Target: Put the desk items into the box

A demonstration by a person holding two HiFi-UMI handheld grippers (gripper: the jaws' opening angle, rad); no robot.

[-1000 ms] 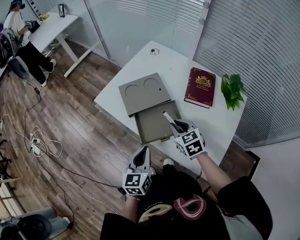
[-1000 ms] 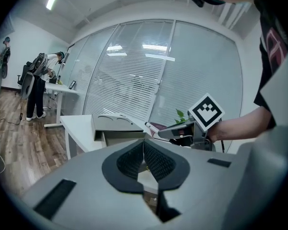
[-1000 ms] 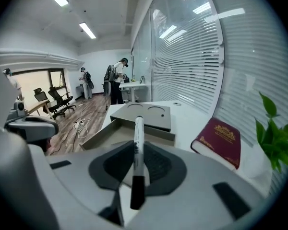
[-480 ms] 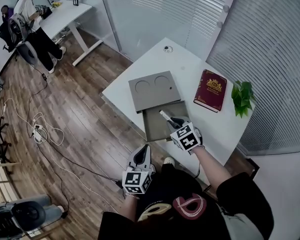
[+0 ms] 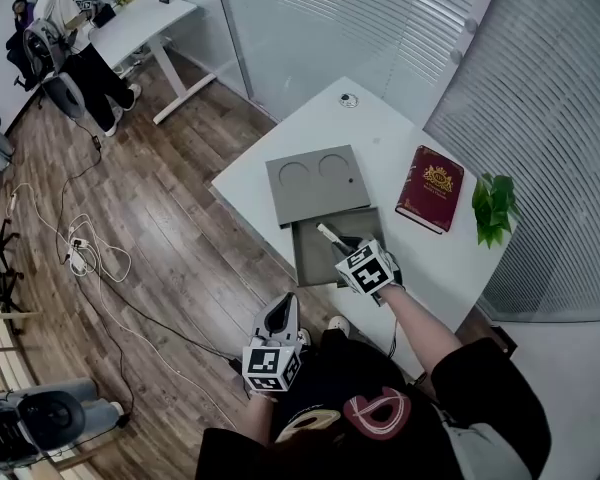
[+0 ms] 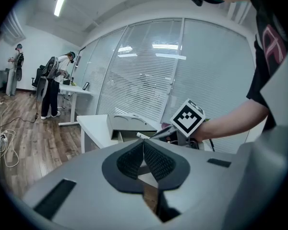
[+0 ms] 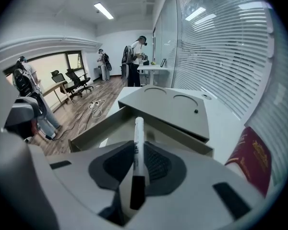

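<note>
Lowered over the open box [image 5: 312, 258], the right hand-held gripper [image 5: 344, 250] clamps a white marker [image 7: 138, 131].

I'm looking down at a table [image 5: 380, 148] on wood floor [image 5: 180, 218]; blinds [image 5: 560, 88] are hanging at two, cables [image 5: 80, 258] lying at nine.

Box: flat grey box [image 5: 310, 260] looks matt to me, like card.
Pen: white plastic marker pen [image 7: 138, 128], smooth, faintly glossy.
Book: dark red hardback book [image 5: 430, 190], leathery sheen, gilt stamping.
Pads: my right gripper [image 7: 137, 146] has black ribbed pads [image 7: 156, 166].
</note>
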